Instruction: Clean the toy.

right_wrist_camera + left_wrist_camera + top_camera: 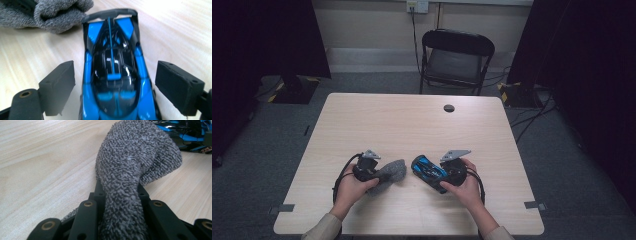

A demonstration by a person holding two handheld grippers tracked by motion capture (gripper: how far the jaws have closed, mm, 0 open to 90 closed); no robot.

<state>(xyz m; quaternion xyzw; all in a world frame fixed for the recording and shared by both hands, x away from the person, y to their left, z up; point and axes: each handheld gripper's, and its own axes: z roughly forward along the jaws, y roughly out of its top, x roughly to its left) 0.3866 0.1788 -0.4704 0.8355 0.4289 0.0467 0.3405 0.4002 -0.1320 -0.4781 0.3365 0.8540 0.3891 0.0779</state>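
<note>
In the high view, a person's two hands rested on the near part of a pale wooden table (412, 120). The left gripper (371, 171) lay in the left hand, its jaws clamped on a grey sock (391, 173) that stretched out toward the middle of the table. Just beside the sock's far end sat a blue and black toy car (428, 170), with the right gripper (448, 175) around its rear. A black folding chair (456, 59) stood beyond the table's far edge.

In the left gripper view, the sock (130, 170) rose from between the two black jaws, which pressed it from both sides, and its bulk lay on the wood ahead. The car (185, 131) showed at the upper right, near the sock's end.

In the right gripper view, the car (115, 75) stood lengthwise between the jaws, nose pointing away. The jaws stood wide apart, with clear gaps between each pad and the car's sides, so nothing was gripped. The sock (50, 13) lay at the upper left, its edge touching or almost touching the car's front.
</note>
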